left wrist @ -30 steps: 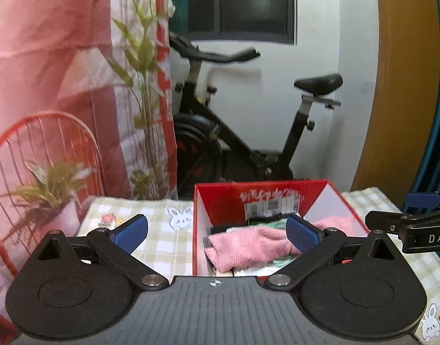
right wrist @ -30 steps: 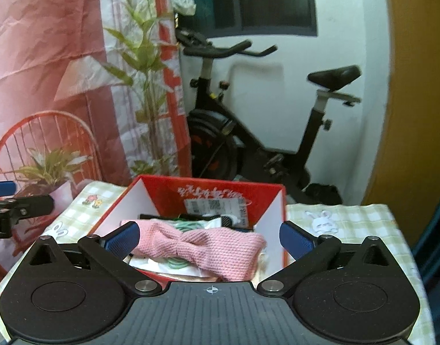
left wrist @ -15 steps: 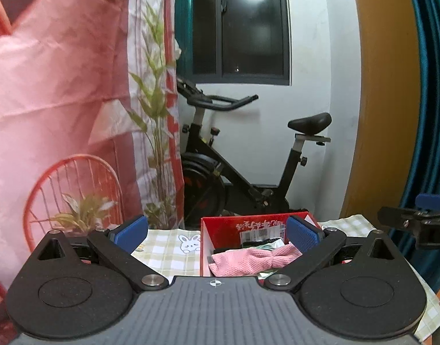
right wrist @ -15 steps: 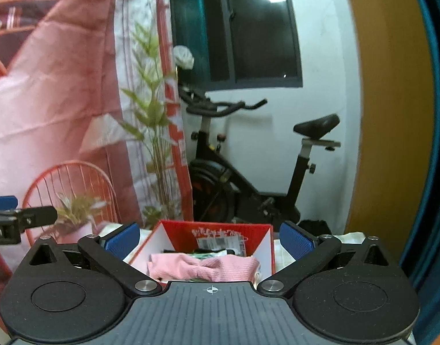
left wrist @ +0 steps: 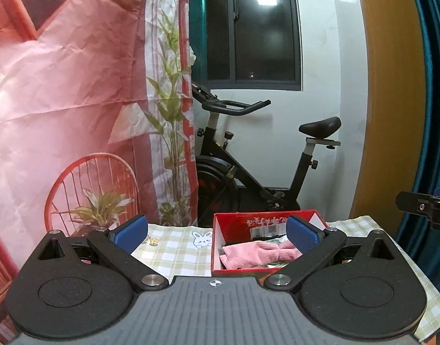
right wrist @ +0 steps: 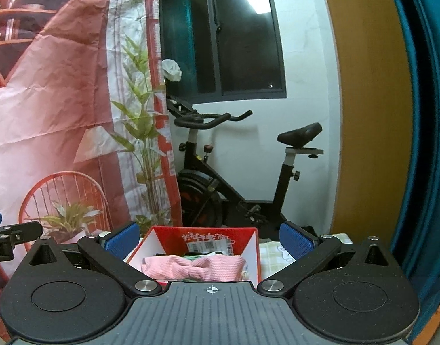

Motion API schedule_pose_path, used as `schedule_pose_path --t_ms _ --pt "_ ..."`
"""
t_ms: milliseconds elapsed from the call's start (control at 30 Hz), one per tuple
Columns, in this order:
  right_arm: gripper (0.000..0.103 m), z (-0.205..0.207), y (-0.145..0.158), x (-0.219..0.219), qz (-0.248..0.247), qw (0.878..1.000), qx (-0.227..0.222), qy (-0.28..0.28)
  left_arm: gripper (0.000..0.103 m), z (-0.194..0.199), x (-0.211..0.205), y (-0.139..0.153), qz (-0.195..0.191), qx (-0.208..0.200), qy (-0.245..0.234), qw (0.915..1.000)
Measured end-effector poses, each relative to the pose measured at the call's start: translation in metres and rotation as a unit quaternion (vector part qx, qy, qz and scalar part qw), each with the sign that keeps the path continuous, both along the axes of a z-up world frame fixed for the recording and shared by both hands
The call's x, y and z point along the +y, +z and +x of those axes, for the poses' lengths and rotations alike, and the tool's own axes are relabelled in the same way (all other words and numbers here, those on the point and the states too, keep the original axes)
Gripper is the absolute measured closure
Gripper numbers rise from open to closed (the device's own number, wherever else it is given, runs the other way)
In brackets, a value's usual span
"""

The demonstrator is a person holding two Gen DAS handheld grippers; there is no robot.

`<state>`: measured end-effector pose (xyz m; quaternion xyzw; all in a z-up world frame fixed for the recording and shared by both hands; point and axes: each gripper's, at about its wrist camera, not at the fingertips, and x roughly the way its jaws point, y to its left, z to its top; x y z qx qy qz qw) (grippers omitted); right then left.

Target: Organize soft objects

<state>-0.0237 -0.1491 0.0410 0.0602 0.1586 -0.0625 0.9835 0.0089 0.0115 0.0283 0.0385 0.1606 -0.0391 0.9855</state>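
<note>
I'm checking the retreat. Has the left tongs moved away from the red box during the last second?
Yes. The left tongs has pulled back and up: the red box now looks smaller and lower, with more of the window showing.

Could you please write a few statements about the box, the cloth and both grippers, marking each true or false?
1. The pink cloth lies inside the red box. True.
2. The left gripper is shut on the cloth. False: it is open and empty.
3. The right gripper is open. True.
4. The box stands on bare wood. False: it stands on a checked tablecloth.
</note>
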Motion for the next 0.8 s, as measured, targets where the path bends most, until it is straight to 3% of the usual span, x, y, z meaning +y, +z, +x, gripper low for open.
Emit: schedule_pose_path --t_ms 800 --pt "0.000 0.006 -0.012 -0.002 0.000 1.000 0.014 -0.005 0.000 -0.001 0.003 -0.004 0.000 0.011 0.002 0.9999"
